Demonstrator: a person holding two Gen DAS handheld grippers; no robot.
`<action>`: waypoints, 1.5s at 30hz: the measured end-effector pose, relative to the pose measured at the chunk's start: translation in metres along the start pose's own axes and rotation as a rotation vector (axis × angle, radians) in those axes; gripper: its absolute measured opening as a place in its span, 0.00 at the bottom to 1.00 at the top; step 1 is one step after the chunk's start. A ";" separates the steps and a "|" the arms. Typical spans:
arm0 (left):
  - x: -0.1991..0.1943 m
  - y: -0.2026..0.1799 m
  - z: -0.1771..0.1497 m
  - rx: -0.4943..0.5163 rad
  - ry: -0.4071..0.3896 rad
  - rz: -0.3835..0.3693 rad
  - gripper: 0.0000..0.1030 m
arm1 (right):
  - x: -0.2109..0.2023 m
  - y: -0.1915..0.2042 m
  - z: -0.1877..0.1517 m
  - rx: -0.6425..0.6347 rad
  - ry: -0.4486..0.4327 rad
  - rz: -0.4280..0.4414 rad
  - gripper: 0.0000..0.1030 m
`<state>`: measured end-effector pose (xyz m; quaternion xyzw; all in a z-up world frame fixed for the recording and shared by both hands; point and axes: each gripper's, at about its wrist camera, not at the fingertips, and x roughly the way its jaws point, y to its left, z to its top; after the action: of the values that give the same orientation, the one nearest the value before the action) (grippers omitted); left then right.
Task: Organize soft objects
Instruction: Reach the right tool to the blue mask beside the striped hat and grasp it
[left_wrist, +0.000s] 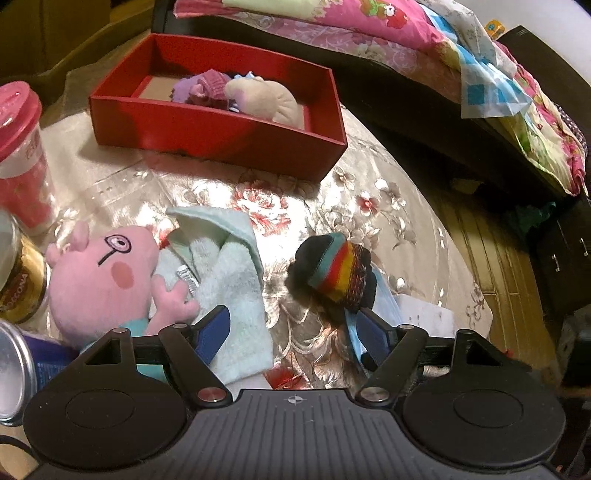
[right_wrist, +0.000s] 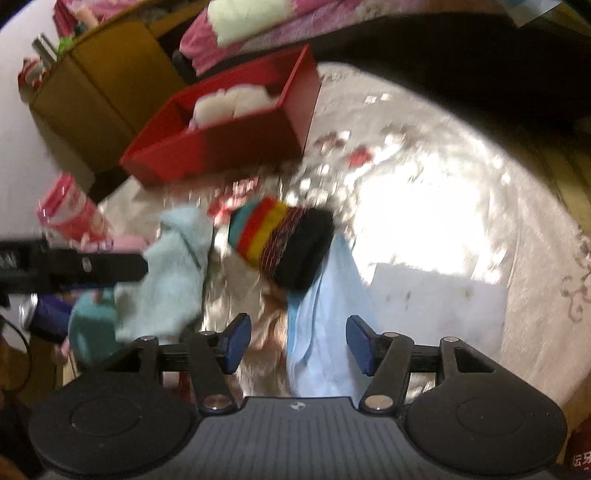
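One red box (left_wrist: 207, 125) on the table, holding a heap of soft items, count unclear. In front of it lie one striped sock ball (left_wrist: 334, 271), one pale green towel (left_wrist: 229, 280) and one pink pig plush (left_wrist: 107, 277), partly cut off. Left gripper (left_wrist: 295, 332): jaws wide, empty. Right gripper (right_wrist: 299, 341): jaws apart over a blue cloth (right_wrist: 325, 314), gripping nothing; view blurred
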<state>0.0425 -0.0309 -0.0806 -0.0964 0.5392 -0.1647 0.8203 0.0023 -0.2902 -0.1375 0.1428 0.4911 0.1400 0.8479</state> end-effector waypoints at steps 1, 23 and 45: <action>-0.001 0.001 0.000 -0.004 0.002 -0.004 0.72 | 0.002 0.002 -0.003 -0.012 0.017 -0.001 0.28; -0.001 0.004 0.007 -0.046 0.009 -0.064 0.73 | -0.025 0.007 -0.005 -0.018 0.003 0.175 0.00; -0.005 0.000 0.008 -0.031 0.004 -0.081 0.74 | 0.012 0.023 -0.018 -0.176 0.122 -0.006 0.00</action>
<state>0.0475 -0.0294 -0.0730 -0.1307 0.5389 -0.1896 0.8102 -0.0102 -0.2625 -0.1466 0.0576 0.5280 0.1883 0.8261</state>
